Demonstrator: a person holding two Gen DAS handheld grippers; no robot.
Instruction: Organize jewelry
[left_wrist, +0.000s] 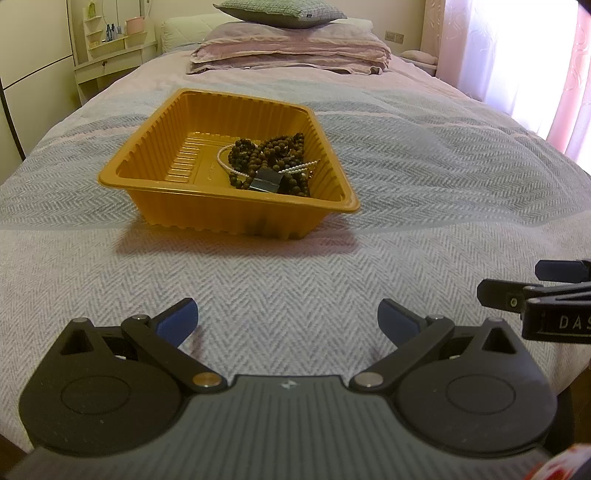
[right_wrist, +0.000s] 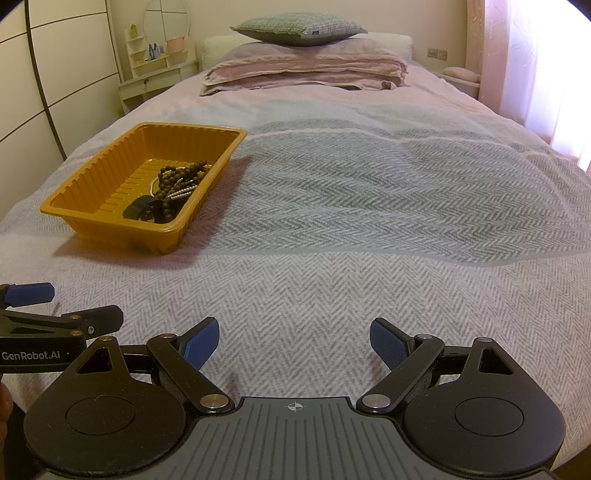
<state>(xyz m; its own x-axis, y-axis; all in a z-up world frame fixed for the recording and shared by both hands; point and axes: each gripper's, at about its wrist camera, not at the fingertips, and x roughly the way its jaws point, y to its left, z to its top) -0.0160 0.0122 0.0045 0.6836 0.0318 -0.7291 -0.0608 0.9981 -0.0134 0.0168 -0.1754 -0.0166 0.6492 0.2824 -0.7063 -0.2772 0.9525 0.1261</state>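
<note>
Jewelry sits heaped in the near right part of a yellow tray (left_wrist: 147, 162): strings of dark wooden beads (left_wrist: 273, 155), a thin strand of small white pearls (left_wrist: 225, 162) threaded through them, and a flat black piece (left_wrist: 266, 182) whose kind I cannot make out, lying on top at the near edge. The rest of the tray floor is bare. The tray rests on a bed cover (left_wrist: 406, 184) with a grey zigzag weave, and nothing else lies loose on the cover that I can see.

Nearer the cameras, both claws hang above the cover, well apart from the tray. The left gripper (left_wrist: 288, 319) is spread wide with nothing between its blue pads; the right gripper (right_wrist: 293, 341) is likewise spread and empty. They sit side by side, each showing at the edge of the other's view. The tray lies straight ahead of the left one and off to the left of the right one.

Further back are stacked pillows (left_wrist: 288, 51) at the head of the bed, a pale shelf unit (left_wrist: 110, 48) to the left and a pink curtain (left_wrist: 517, 55) to the right.

As I judge it, either the sorting has not begun or everything is already gathered; I cannot tell which. If pieces are to be separated, the next move calls for reaching into the heap and pinching one strand without dragging the tangled others.
</note>
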